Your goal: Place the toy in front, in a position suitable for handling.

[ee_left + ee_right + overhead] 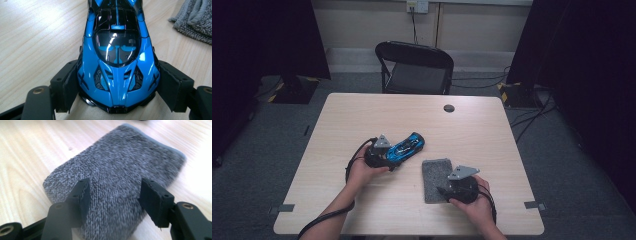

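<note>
A glossy blue and black toy car lies on the wooden table, left of centre, also seen as the car from above. My left gripper is shut on the car's nose, a pad pressed to each flank. A grey knitted cloth lies flat to the right, the same cloth in the high view. My right gripper hangs open over the cloth's near end, its pads apart, nothing held between them. A hand holds each gripper: left gripper, right gripper.
A black folding chair stands behind the table's far edge. A round cable hole sits in the tabletop near the back. Tape marks lie near the front corners. Cables run over the floor at right.
</note>
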